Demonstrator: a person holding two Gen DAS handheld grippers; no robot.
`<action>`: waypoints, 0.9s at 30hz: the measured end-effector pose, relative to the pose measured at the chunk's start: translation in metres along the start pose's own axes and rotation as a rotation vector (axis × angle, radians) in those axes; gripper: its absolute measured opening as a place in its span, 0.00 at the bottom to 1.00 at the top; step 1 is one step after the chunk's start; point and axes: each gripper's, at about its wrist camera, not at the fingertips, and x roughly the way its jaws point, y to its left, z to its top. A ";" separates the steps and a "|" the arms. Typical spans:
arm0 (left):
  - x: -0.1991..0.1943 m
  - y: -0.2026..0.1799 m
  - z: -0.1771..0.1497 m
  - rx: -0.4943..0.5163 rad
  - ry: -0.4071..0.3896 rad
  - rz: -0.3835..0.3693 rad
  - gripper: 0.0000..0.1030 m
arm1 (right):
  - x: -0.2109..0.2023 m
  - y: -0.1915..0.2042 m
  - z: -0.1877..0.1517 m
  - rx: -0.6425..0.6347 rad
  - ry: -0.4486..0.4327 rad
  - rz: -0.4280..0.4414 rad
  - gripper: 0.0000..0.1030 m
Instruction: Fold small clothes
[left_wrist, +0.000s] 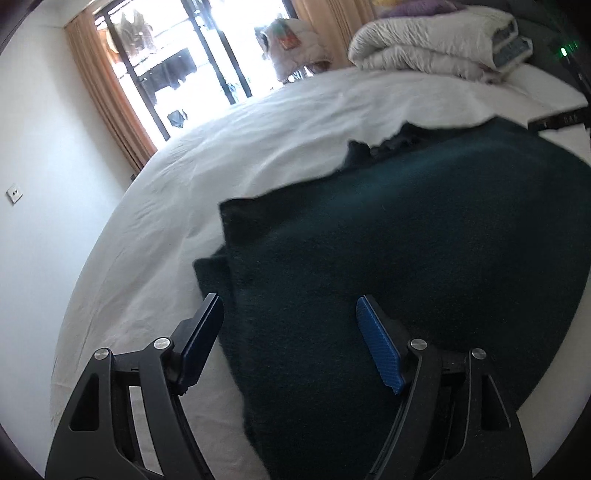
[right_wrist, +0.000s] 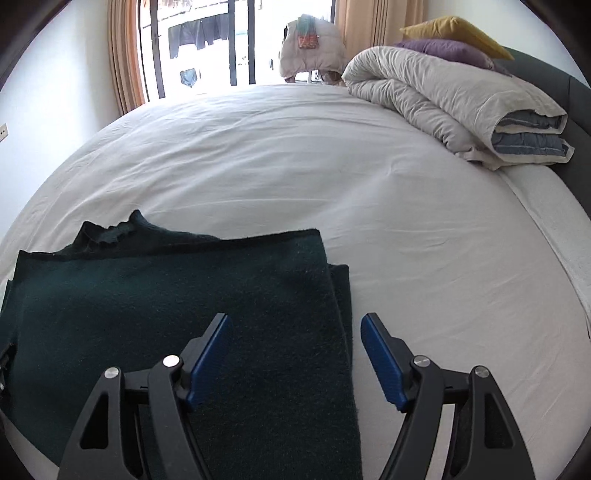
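The left gripper (left_wrist: 288, 314) hangs nearest its lens with its blue-padded fingers (left_wrist: 378, 349) spread apart, pinching nothing; the left edge of a dark green sweater (left_wrist: 406, 240) runs between them, one finger over the knit and the other over the bare white bed sheet (left_wrist: 258, 122). The right gripper (right_wrist: 295, 328) is likewise spread and empty, its fingers straddling the sweater's right edge, so that the left finger sits above the fabric and the right finger above the sheet. The sweater lies flat on the bed, already folded narrower, with a doubled layer showing along each side and its collar pointing away from the fingers. Past the right fingers and off to the right, a rolled grey duvet (right_wrist: 443, 99) rests against the dark headboard (right_wrist: 576, 96), with a purple pillow (right_wrist: 443, 50) and a yellow pillow (right_wrist: 454, 31) behind it, all well apart from the sweater. Straight ahead, beyond the bed's far edge, a pale padded jacket (right_wrist: 310, 48) hangs before a bright glass door (right_wrist: 195, 44) framed by tan curtains (right_wrist: 123, 55). Nothing lies on the sheet between the fingers and the sweater.
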 end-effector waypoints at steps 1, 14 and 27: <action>-0.005 0.012 0.006 -0.048 -0.025 -0.010 0.73 | -0.004 0.002 0.000 -0.008 -0.015 0.021 0.72; 0.101 0.120 0.048 -0.444 0.202 -0.430 0.55 | -0.017 0.040 -0.013 -0.055 -0.040 0.231 0.64; 0.153 0.112 0.061 -0.412 0.251 -0.394 0.06 | -0.010 0.040 -0.024 -0.006 -0.021 0.241 0.57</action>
